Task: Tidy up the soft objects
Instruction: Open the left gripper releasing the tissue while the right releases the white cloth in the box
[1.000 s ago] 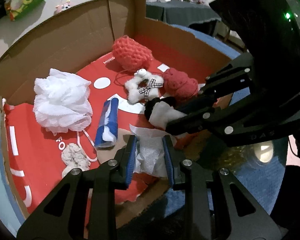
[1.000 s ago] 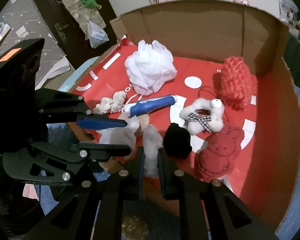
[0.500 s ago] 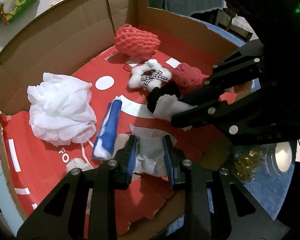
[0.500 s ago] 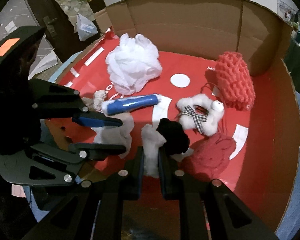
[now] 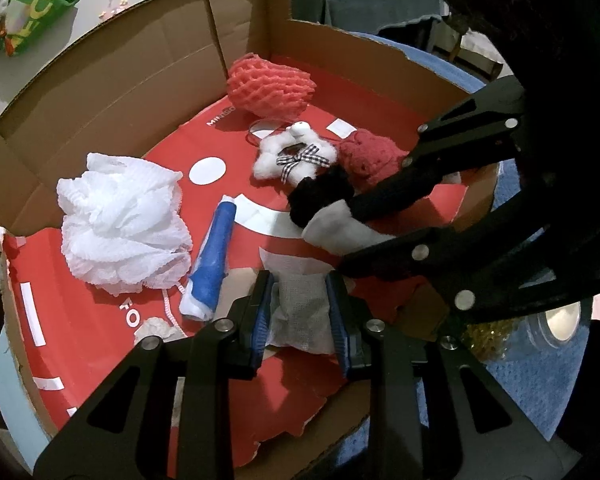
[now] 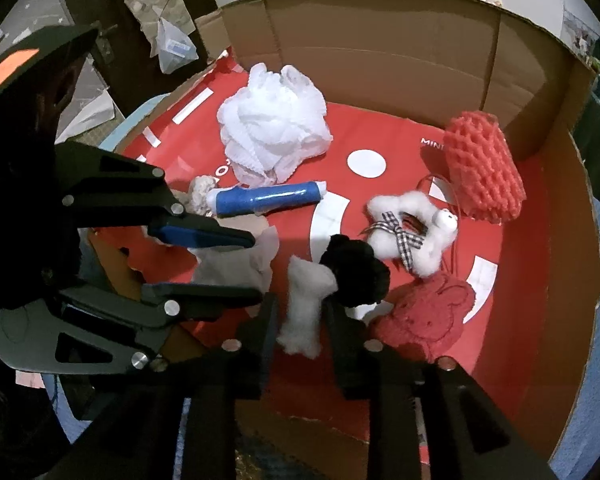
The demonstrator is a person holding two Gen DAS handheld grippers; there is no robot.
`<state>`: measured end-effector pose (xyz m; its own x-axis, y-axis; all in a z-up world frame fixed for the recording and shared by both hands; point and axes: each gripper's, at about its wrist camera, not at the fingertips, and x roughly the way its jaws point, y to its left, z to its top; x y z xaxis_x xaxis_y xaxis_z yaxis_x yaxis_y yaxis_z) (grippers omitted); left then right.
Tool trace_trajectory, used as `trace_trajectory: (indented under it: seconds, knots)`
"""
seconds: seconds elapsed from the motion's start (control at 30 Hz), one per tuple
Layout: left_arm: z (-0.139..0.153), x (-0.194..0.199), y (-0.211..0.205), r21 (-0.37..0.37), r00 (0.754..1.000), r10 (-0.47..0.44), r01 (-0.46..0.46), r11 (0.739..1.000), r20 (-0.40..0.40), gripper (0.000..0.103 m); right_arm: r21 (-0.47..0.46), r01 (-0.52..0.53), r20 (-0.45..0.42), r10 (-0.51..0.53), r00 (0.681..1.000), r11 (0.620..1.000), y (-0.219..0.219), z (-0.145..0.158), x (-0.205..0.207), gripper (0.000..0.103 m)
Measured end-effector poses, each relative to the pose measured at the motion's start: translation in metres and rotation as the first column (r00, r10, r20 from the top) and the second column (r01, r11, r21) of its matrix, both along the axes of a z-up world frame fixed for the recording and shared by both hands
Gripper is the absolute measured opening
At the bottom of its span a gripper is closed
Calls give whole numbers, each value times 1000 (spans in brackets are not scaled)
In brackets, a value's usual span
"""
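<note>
The left hand-held gripper (image 5: 300, 312) is clenched on a white mesh pouch (image 5: 300, 312) at the torn near edge of the open cardboard box with a red printed liner (image 5: 112, 92). The right hand-held gripper (image 6: 300, 320) has its jaws opening around a soft toy with a white body and a black fuzzy end (image 6: 304, 300), which lies between them; the pads look just clear of it.

Crowding the box floor around both are a white ruffled mesh bath pouf (image 5: 120, 220), a blue-wrapped white roll (image 5: 214, 264) just beside the pouch, a small beige fuzzy lump (image 6: 200, 196), a white plush ring with a checked ribbon bow (image 6: 412, 232), a dark red knitted plush (image 6: 424, 320) touching the right gripper's side, and a coral foam-net ball (image 5: 270, 86) by the far wall. The box stands on a blue cloth-covered counter (image 5: 520, 376).
</note>
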<state>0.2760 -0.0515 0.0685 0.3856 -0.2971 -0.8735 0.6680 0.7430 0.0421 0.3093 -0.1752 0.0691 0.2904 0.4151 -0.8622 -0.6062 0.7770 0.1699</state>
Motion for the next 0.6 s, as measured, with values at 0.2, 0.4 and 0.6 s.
trace_trajectory:
  seconds: [0.2,0.4,0.6]
  knots:
    - [4,-3,4,-11,1000,8,-8,1000,16,62,-6,3,16,-3,1000,1000,0,3,-2,40]
    - [17,-11,9,-42,998,31,-29,999,57,67,1,17,43,-17,999,1000,-8,13,-8,44]
    - [33,-24,19,-111,990,104,-94,989,90,67,18,52,81,-53,995,998,-22,29,-17,57]
